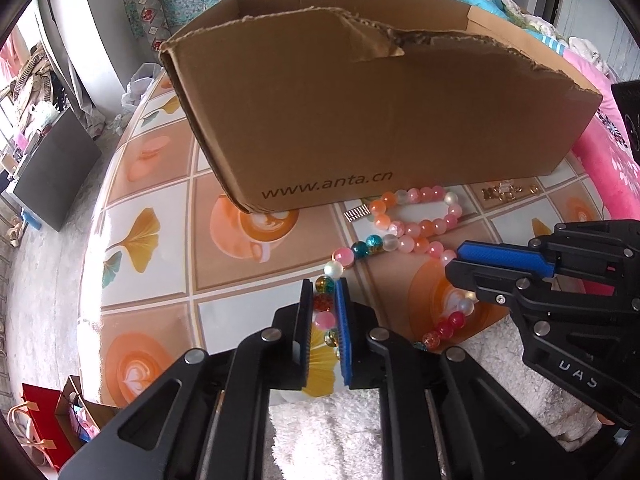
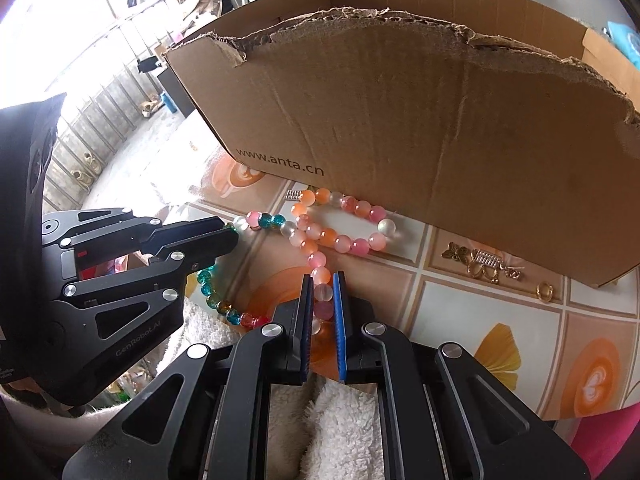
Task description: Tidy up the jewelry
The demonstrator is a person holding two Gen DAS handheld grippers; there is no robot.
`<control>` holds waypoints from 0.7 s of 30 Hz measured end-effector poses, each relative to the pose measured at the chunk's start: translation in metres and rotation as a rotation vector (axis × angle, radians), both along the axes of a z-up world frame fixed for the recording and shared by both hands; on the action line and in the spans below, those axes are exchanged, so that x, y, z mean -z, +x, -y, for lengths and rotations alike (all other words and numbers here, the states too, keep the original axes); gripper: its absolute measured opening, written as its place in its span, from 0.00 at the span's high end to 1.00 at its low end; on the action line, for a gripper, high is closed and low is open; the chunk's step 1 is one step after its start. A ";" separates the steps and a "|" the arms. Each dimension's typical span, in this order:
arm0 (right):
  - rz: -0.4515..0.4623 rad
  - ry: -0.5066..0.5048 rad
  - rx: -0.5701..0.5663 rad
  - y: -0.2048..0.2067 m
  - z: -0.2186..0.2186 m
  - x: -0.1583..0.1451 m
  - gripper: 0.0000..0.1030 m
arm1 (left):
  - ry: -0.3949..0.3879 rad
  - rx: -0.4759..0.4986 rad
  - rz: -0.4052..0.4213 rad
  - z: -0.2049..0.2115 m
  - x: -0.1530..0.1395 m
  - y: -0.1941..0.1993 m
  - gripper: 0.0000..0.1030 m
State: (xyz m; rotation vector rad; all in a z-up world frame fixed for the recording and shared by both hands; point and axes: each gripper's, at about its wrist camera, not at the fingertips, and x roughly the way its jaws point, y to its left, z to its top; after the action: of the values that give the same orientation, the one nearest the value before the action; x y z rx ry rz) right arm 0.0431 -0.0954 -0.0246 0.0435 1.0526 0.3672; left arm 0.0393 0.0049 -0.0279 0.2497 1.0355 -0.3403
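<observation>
A long necklace of pink, orange, teal and frosted beads (image 1: 416,226) (image 2: 340,236) lies looped on the patterned table in front of a torn cardboard box (image 1: 380,120) (image 2: 420,128). My left gripper (image 1: 324,286) is shut on a stretch of red and pink beads near the table's front edge; from the right wrist view it (image 2: 233,236) reaches in from the left. My right gripper (image 2: 322,278) is shut on frosted pink beads further along the same strand. In the left wrist view it (image 1: 454,262) comes in from the right.
Small gold charms (image 1: 508,192) (image 2: 480,264) and a gold ring (image 2: 545,291) lie by the box's right end. A little silver coil (image 1: 357,213) (image 2: 293,195) sits next to the beads. White fluffy fabric (image 1: 320,432) lies under the grippers. Pink bedding (image 1: 608,160) borders the table on the right.
</observation>
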 end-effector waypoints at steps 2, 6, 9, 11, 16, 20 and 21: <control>-0.001 0.004 0.001 -0.001 0.001 -0.001 0.92 | 0.002 -0.002 0.000 0.001 0.000 0.000 0.90; -0.003 0.019 0.005 -0.001 0.005 -0.001 0.93 | 0.005 -0.001 0.003 0.002 -0.001 0.000 0.91; -0.004 0.029 0.009 -0.001 0.009 -0.002 0.93 | 0.000 -0.002 0.004 0.004 -0.002 -0.001 0.91; -0.010 0.047 0.016 -0.001 0.014 -0.001 0.93 | -0.009 -0.004 0.004 0.001 -0.003 -0.002 0.91; -0.020 0.078 0.028 0.000 0.025 -0.001 0.93 | -0.002 -0.003 -0.001 -0.001 -0.005 -0.001 0.91; -0.025 0.096 0.035 0.000 0.034 -0.001 0.93 | 0.026 -0.009 -0.010 0.004 -0.004 0.001 0.91; -0.026 0.100 0.036 0.000 0.036 -0.001 0.93 | 0.032 -0.012 -0.011 0.006 -0.004 0.001 0.91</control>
State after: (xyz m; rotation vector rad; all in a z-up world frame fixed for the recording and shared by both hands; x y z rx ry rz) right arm 0.0436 -0.1318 -0.0232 0.1570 1.0575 0.3875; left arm 0.0403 -0.0009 -0.0235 0.2710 1.0533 -0.3146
